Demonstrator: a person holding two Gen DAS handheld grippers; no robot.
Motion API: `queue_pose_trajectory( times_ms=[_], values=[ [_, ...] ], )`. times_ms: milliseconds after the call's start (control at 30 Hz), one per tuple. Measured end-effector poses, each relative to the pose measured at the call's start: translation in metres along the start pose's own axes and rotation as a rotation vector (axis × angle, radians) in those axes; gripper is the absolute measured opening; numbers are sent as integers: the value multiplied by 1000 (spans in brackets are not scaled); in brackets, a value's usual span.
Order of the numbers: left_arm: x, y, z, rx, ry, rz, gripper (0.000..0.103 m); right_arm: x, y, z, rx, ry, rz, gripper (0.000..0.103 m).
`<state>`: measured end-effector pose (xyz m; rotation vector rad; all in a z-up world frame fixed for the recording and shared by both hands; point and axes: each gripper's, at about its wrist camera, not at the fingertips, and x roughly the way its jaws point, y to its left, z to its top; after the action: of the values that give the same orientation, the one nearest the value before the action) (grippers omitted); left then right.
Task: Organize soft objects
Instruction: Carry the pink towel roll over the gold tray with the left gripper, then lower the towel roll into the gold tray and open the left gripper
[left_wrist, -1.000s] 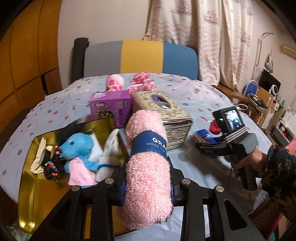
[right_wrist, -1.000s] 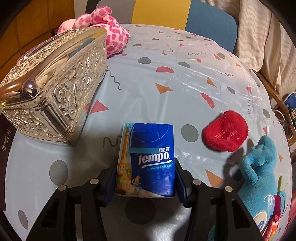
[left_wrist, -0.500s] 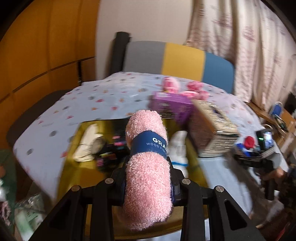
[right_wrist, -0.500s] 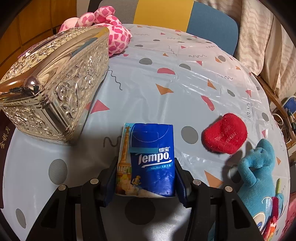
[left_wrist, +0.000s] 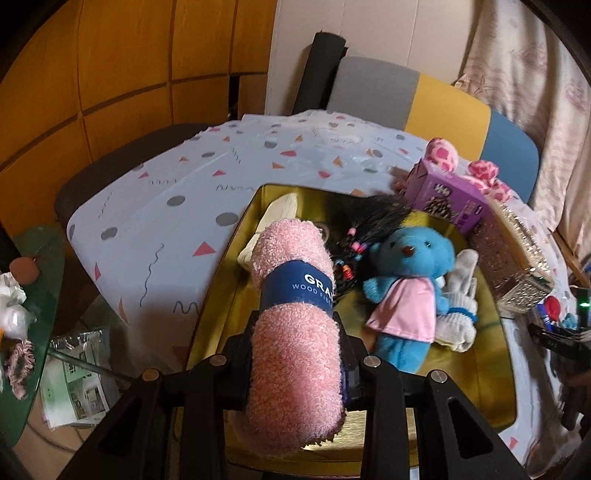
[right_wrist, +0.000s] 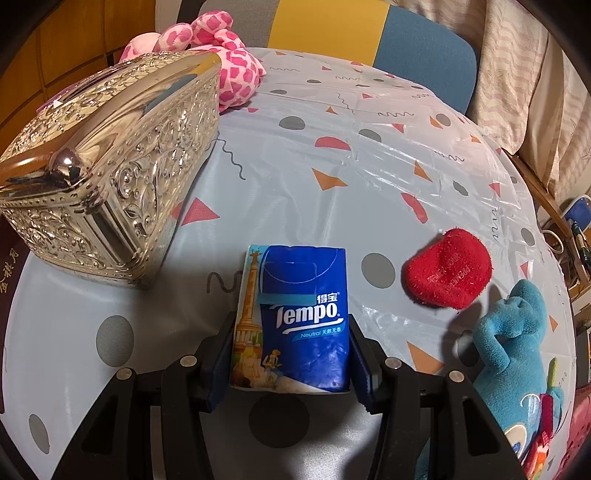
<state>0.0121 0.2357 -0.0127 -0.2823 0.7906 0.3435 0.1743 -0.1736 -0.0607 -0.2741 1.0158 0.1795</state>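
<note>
Left claw (left_wrist: 297, 334) is clamped on the rolled pink towel (left_wrist: 295, 325), blue paper band around its middle. I have the roll hanging over the near-left part of the gold tray (left_wrist: 491, 373); can't tell whether it touches the tray. In the tray: blue teddy (left_wrist: 410, 284) in a pink shirt, white gloves (left_wrist: 458, 314) just beside it on the right, black fringed piece with coloured beads (left_wrist: 365, 236) behind it, cream cloth (left_wrist: 273, 218) at the far left corner. Purple box (left_wrist: 447, 195) and silver tissue box (left_wrist: 517, 266) sit past the tray's right edge.

Right claw (right_wrist: 291, 354) is gripping the blue Tempo tissue pack (right_wrist: 295, 317), pads against both sides, pack low over the desk (right_wrist: 332, 147). Red heart cushion (right_wrist: 448, 273) lies to its right, blue plush (right_wrist: 517, 354) near that at the desk edge, pink spotted plush (right_wrist: 229, 62) behind the silver box.
</note>
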Motion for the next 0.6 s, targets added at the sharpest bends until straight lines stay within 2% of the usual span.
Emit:
queue_pose_trajectory(
  times_ms=[400, 500, 533, 567, 600],
  values=[
    [40, -6, -4, 47, 53, 84, 37, 0, 0, -1, 1, -2, -5, 54],
    [41, -6, -4, 49, 51, 91, 42, 0, 0, 0, 1, -2, -4, 54],
    [41, -7, -5, 54, 49, 96, 49, 0, 0, 0, 2, -2, -3, 54],
    [41, -8, -5, 59, 45, 103, 51, 0, 0, 0, 2, -2, -3, 54],
    [40, -8, -6, 62, 38, 106, 51, 0, 0, 0, 2, -2, -3, 54]
  ],
)
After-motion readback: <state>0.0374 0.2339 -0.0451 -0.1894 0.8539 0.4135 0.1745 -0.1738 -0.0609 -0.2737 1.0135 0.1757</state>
